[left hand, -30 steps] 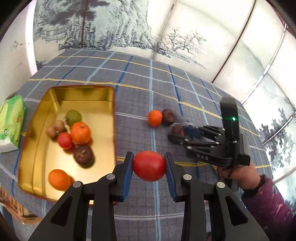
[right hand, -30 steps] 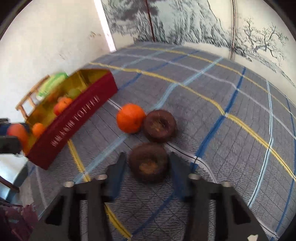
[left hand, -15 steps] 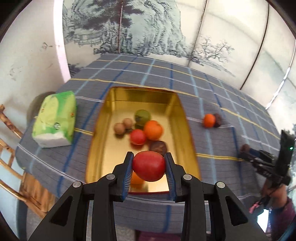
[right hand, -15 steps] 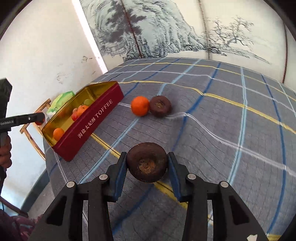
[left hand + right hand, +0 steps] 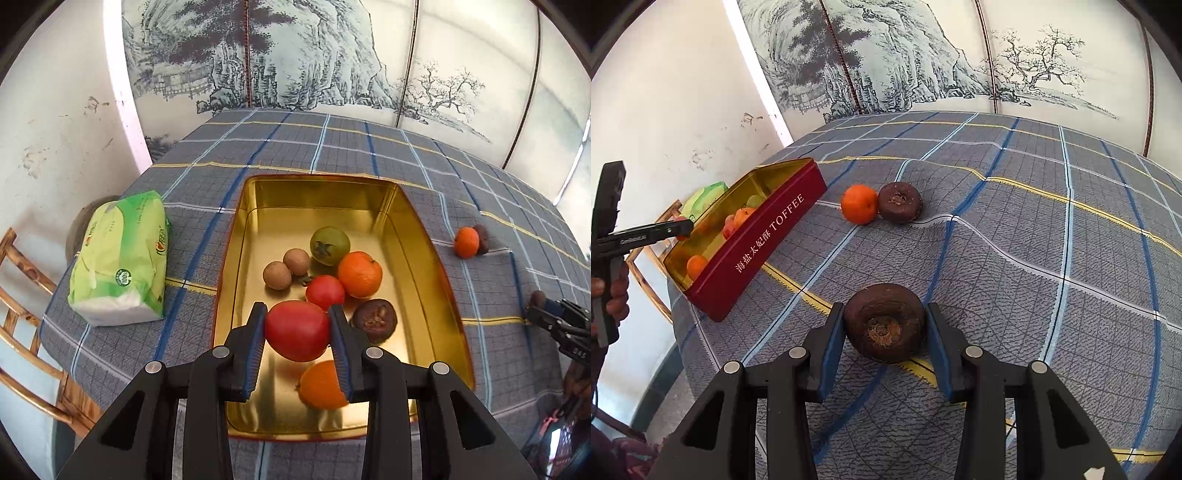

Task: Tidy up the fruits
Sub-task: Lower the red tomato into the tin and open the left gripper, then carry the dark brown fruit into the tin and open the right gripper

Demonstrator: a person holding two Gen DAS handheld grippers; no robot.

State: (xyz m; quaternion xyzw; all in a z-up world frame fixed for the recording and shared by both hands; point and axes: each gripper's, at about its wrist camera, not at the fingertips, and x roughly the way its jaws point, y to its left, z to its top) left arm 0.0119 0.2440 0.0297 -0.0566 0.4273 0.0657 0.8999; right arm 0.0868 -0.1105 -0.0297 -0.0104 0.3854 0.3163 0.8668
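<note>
My left gripper [image 5: 297,334] is shut on a red fruit [image 5: 297,329] and holds it over the near part of the gold-lined tin [image 5: 417,229]. The tin holds several fruits, among them an orange [image 5: 359,274], a green fruit [image 5: 329,245] and a dark brown fruit [image 5: 374,320]. My right gripper [image 5: 885,332] is shut on a dark brown fruit [image 5: 884,328], held above the checked tablecloth. An orange [image 5: 859,204] and another dark brown fruit [image 5: 899,202] lie side by side on the cloth beyond it. The tin shows red-sided [image 5: 764,243] at the left of the right wrist view.
A green tissue pack [image 5: 120,254] lies left of the tin by the table edge. A wooden chair [image 5: 22,317] stands beyond that edge. A painted screen stands behind the table. The left gripper also shows in the right wrist view [image 5: 679,229].
My left gripper has carried the red fruit from beside the tin to over its near end. My right gripper has closed on the dark brown fruit and lifted it off the cloth.
</note>
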